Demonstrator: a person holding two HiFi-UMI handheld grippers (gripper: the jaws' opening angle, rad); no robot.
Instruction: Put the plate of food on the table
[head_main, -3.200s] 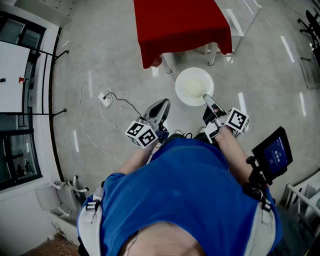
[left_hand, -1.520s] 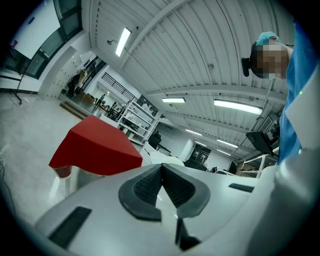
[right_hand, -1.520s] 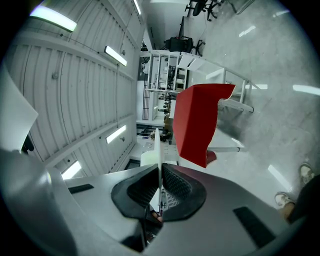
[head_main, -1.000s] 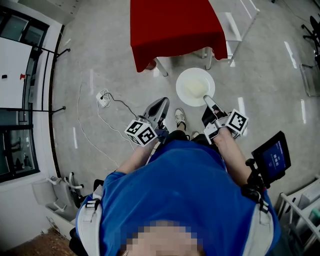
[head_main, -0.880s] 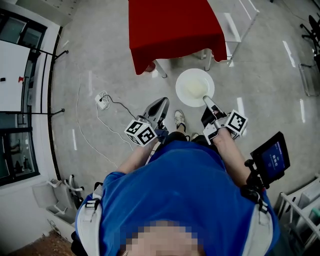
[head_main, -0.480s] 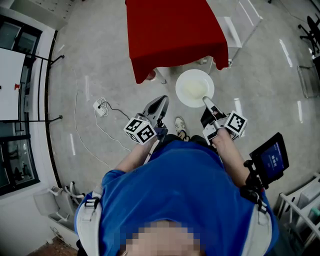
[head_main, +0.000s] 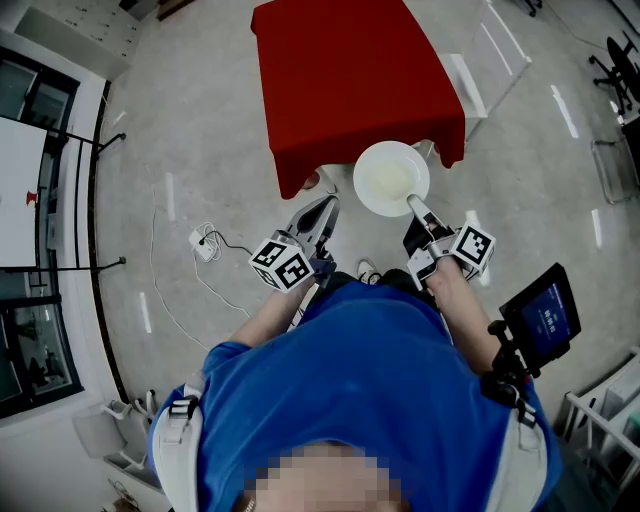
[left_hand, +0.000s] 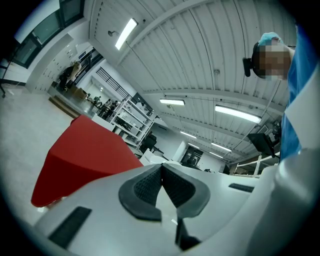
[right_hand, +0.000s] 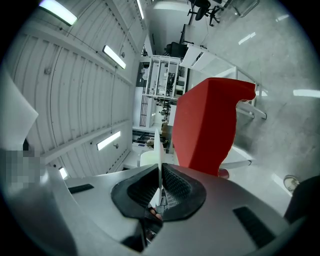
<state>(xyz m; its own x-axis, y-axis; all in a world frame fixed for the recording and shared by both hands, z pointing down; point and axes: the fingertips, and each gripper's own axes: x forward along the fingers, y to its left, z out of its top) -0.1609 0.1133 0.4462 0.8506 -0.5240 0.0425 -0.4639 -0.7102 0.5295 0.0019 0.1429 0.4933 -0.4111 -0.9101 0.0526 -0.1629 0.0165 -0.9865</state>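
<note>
Where the right gripper's (head_main: 412, 203) ribbed pads (right_hand: 175, 186) come together, the thin rim of the white plate (head_main: 390, 175) is pinched between them. In the right gripper view the plate (right_hand: 158, 150) shows edge-on as a pale blade rising out of the narrow slit between the jaws. The plate sticks out forward from that grip, roughly level, with a pale patch of food (head_main: 388, 181) in its middle. It is held up in the air at the near right corner of the table (head_main: 350, 80); from above its far rim overlaps the hanging edge of the red cloth, while the rest of it hangs over bare grey floor (head_main: 200, 150).

The left gripper (head_main: 328, 205) holds nothing. Its pads (left_hand: 145, 186) meet at their tips, with only the table's red cloth (left_hand: 80, 155) and the ceiling lights beyond them. It is held low, just left of the plate and apart from it, with its marker cube (head_main: 283, 266) turned toward the head camera; the right one's cube (head_main: 472, 246) sits just behind the plate.

Further out, a white power strip (head_main: 205, 240) trails its cable across the floor on the left, a white chair (head_main: 495, 45) stands against the table's right side, and a small dark screen (head_main: 545, 310) is mounted by the person's right hip, beside the blue shirt (head_main: 370, 400).
</note>
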